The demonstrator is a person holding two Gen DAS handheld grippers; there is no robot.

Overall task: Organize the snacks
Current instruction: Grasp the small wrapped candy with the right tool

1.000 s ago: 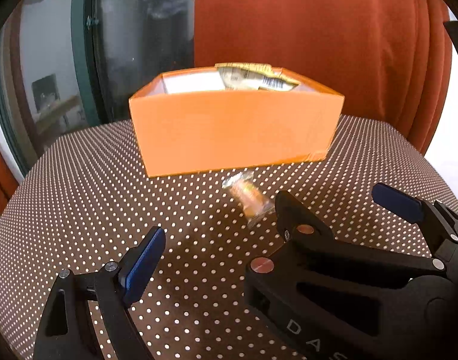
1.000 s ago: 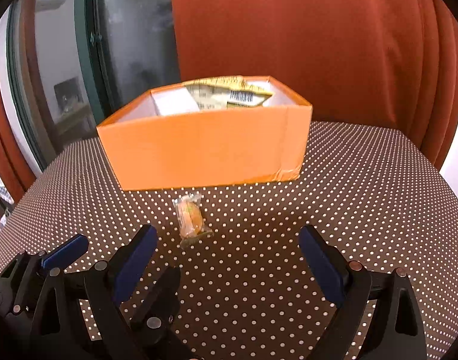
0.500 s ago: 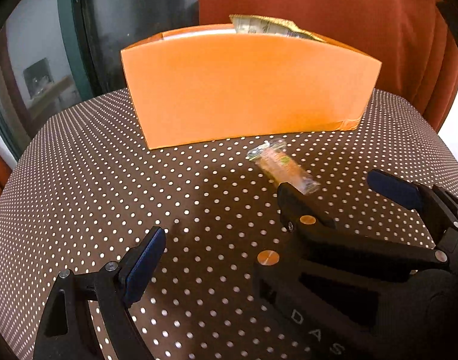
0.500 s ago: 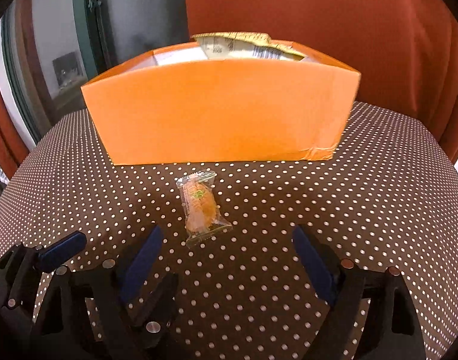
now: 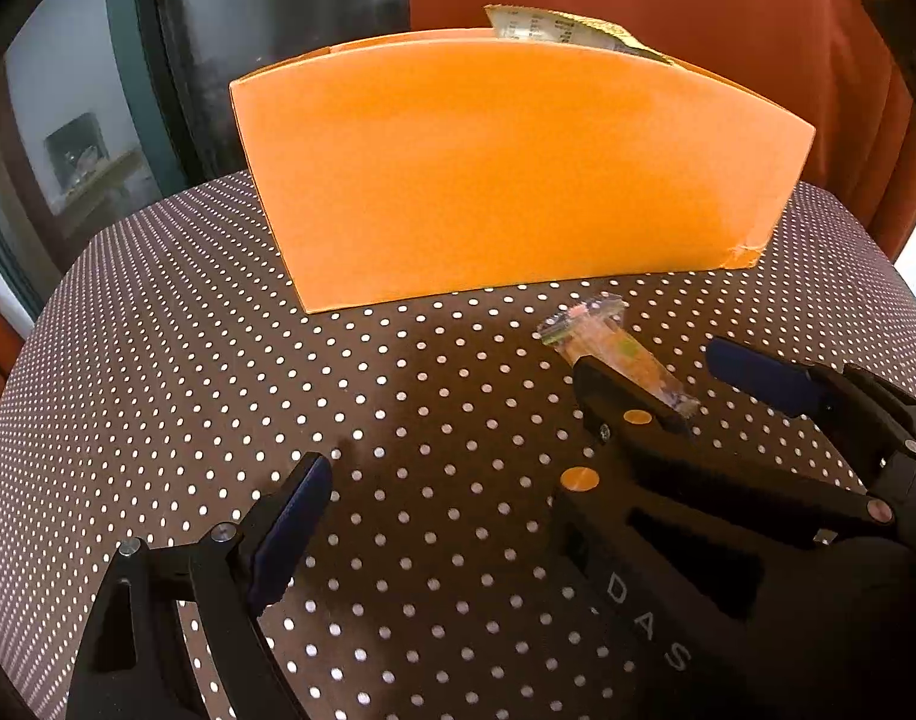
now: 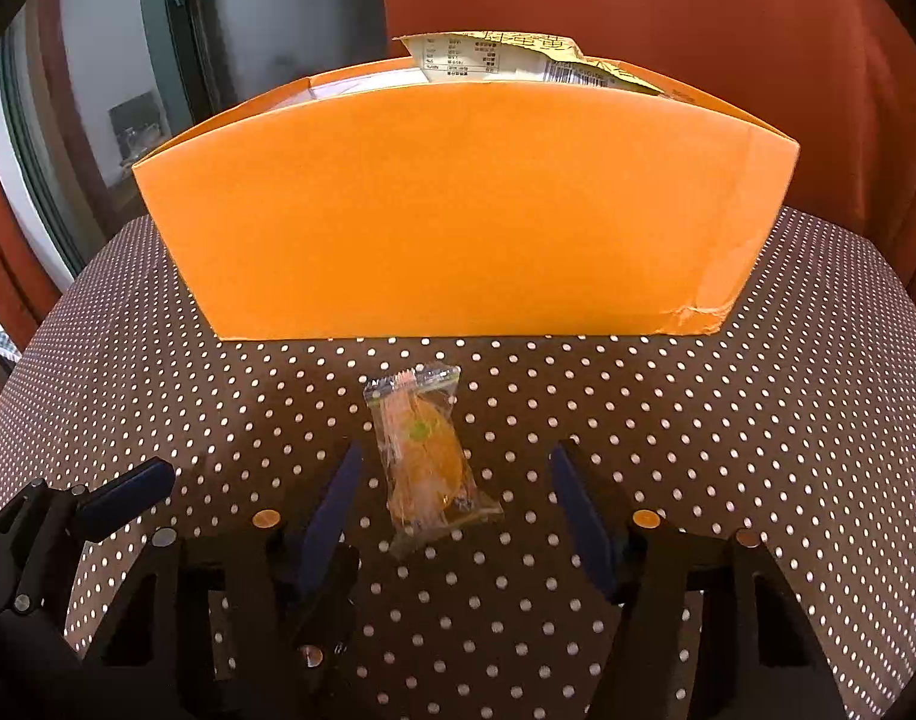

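Closing on a small wrapped snack (image 6: 425,468), the right claw (image 6: 452,504) has the pack between its pads but isn't touching yet. Snack lies on the dotted table (image 6: 727,420), lower center of frame, just in front of the orange box (image 6: 458,210). Left claw (image 5: 517,462) hangs wide, empty. Pack looks light, crinkly, slippery; prob. best pinched across the middle, gently.

Counted on the dotted cloth (image 6: 667,420): one orange box (image 6: 458,210); one loose wrapped snack (image 6: 425,456) lying in front of it. One yellow packet (image 6: 517,60) shows above the box rim; any further contents cannot be counted. Two grippers: right (image 6: 452,498), left (image 5: 517,516). One red curtain (image 6: 667,12).
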